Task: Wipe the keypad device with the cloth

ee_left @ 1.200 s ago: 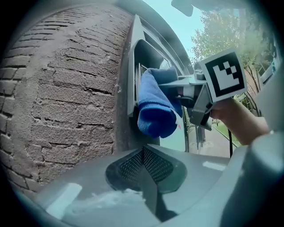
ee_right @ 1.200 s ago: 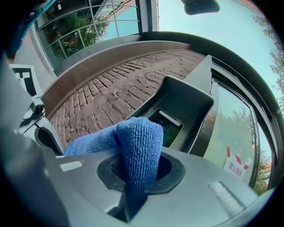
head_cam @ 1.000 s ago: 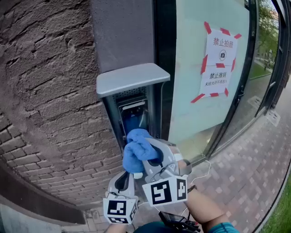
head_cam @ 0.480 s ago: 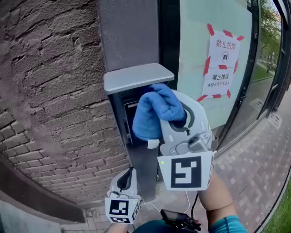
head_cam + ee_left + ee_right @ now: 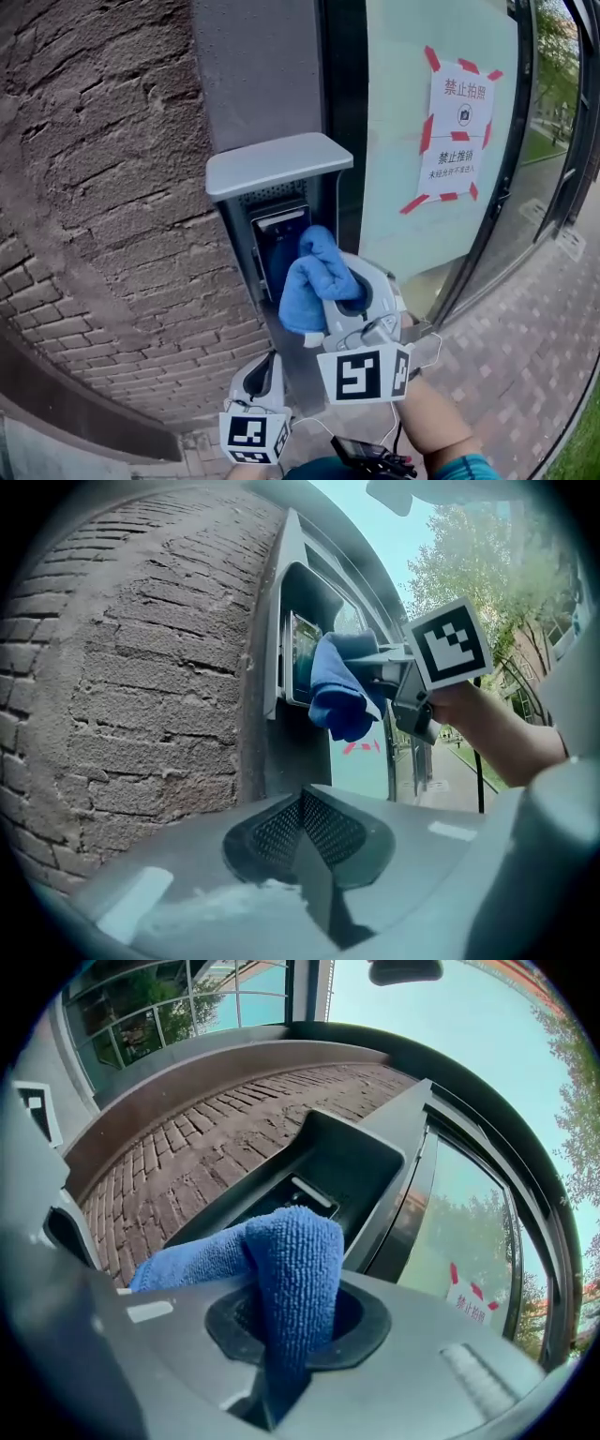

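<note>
- Now mid-wipe: right gripper [image 5: 330, 305] clamps the blue cloth [image 5: 312, 274] at the keypad's [image 5: 274, 234] face.
- Left gripper [image 5: 262, 370], jaws together and empty, hangs below the keypad.
- Next, likely: rub cloth across the whole keypad.

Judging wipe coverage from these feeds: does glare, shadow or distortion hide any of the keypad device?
Head view: sharp, even daylight, keypad device shaded under its hood, partly covered by the cloth. Left gripper view: heavy fisheye, dark corners, reflections on the screen. Right gripper view: cloth crisp, recess dark.
</note>
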Demonstrator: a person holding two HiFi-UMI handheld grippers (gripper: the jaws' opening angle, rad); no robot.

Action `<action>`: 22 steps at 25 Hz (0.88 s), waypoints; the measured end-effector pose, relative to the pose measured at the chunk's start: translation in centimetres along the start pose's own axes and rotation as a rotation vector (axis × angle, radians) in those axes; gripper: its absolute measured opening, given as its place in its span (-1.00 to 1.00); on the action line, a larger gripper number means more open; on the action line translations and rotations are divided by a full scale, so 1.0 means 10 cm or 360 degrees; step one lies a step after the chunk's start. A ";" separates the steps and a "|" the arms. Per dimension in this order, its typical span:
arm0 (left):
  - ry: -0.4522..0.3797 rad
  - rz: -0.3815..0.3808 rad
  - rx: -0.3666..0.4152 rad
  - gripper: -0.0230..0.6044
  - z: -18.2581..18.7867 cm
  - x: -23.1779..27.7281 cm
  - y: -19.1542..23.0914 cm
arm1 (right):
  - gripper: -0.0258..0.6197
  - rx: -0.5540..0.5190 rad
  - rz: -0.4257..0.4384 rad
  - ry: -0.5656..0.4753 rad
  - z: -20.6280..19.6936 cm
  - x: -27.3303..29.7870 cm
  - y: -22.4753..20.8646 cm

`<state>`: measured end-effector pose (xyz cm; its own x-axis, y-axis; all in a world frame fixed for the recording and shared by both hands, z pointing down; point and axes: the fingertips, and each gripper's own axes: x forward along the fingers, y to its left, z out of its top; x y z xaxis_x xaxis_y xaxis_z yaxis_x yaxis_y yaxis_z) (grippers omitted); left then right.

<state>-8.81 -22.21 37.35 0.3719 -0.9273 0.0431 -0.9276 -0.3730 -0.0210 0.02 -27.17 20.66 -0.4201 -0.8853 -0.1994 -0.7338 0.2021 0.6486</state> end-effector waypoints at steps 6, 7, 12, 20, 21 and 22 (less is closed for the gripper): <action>0.0042 -0.0021 0.0023 -0.94 -0.08 0.04 -0.07 | -0.80 0.0061 0.0129 0.0131 -0.37 -0.08 0.33; 0.0047 -0.0023 0.0024 -0.94 -0.09 0.04 -0.07 | -0.80 0.0076 0.0149 0.0148 -0.42 -0.09 0.37; 0.0043 -0.0009 0.0018 -0.94 -0.09 0.02 -0.07 | -0.79 0.0143 0.0178 0.0099 -0.29 -0.17 0.33; -0.0010 0.0055 0.0020 -0.94 0.02 -0.07 0.04 | -0.79 0.0049 0.0048 -0.0260 0.61 -0.11 -0.03; -0.0015 0.0068 0.0019 -0.94 0.03 -0.09 0.07 | -0.79 0.0055 0.0036 -0.0264 0.64 -0.07 -0.05; -0.0020 0.0082 0.0017 -0.94 0.03 -0.10 0.09 | -0.79 0.0065 0.0031 -0.0262 0.65 -0.03 -0.07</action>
<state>-10.03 -21.59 36.96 0.3243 -0.9455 0.0293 -0.9451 -0.3251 -0.0334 -2.79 -24.33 15.53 -0.5137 -0.8012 -0.3068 -0.7444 0.2384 0.6238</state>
